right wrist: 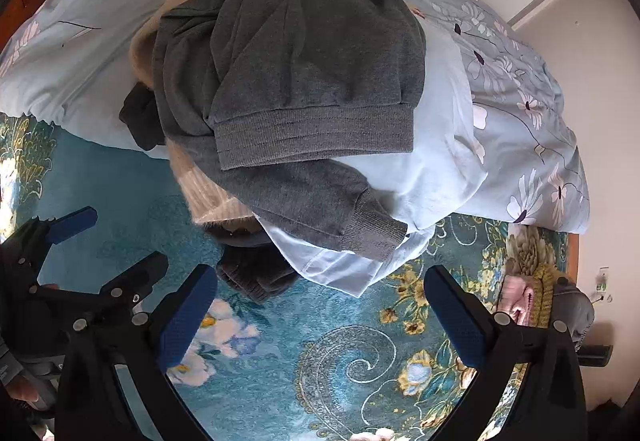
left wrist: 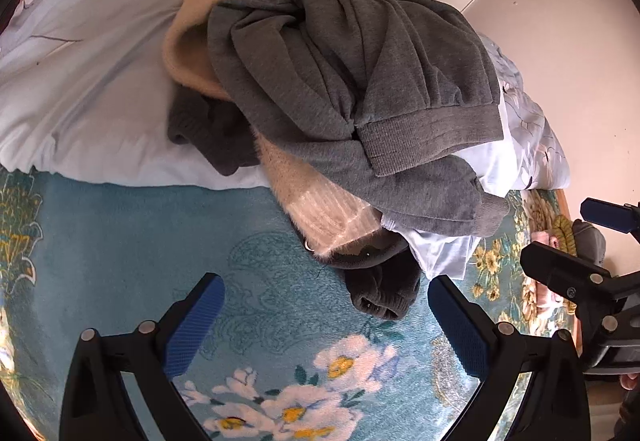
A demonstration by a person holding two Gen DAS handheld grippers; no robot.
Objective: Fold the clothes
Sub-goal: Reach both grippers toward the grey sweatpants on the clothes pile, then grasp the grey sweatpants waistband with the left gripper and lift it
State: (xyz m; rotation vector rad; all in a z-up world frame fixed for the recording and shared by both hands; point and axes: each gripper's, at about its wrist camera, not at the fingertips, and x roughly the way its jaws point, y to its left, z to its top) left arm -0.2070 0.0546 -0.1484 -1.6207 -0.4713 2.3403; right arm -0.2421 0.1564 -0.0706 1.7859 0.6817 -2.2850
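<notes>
Heap of clothes on a bed, landmark item the grey sweatshirt, crumpled on top with its ribbed hem and one ribbed cuff turned toward the cameras. Under it, on the far and near-left sides: a cream fuzzy sweater. Under both, showing at the left and hanging below the near edge: a dark brown knit garment. Under the sweatshirt's cuff on the right: a white shirt. Heap rests partly on a pale floral duvet, partly on a teal floral blanket below it. Left tool: fingers spread wide, nothing held, above the blanket just short of the brown knit. Right tool: fingers spread wide, nothing held, just below the white shirt's edge.
</notes>
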